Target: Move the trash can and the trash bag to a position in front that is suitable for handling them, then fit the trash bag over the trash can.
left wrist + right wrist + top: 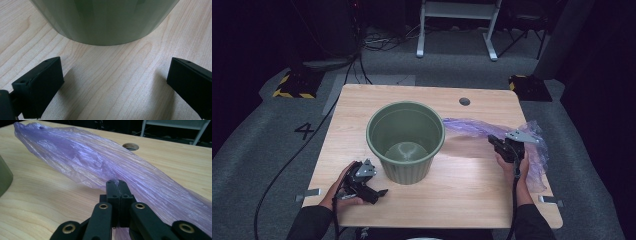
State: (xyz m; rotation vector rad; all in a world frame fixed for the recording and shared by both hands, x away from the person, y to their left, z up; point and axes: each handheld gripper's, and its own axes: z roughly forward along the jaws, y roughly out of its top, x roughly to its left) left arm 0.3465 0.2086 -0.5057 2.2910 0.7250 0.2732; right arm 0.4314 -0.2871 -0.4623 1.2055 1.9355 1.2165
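A: Left side of the pale wooden worktop?
B: Left gripper resting low on the wood near the front edge, jaws spread wide with bare wood between them, pointed at the foot of the ribbed olive-green plastic bucket. Just short of the bucket wall, not touching.

A: And the bucket itself?
B: Upright, mid-worktop, open at the top, seen in the left gripper view as a curved green wall close ahead.

A: Further right?
B: Thin, crinkled translucent purple plastic bag, stretched from just beside the bucket's rim across to the right edge, partly lifted off the wood.

A: Right gripper?
B: Right gripper clamped tight on a fold of the bag, jaws pressed together with film pinched between. Round hole in the worktop beyond the bag.
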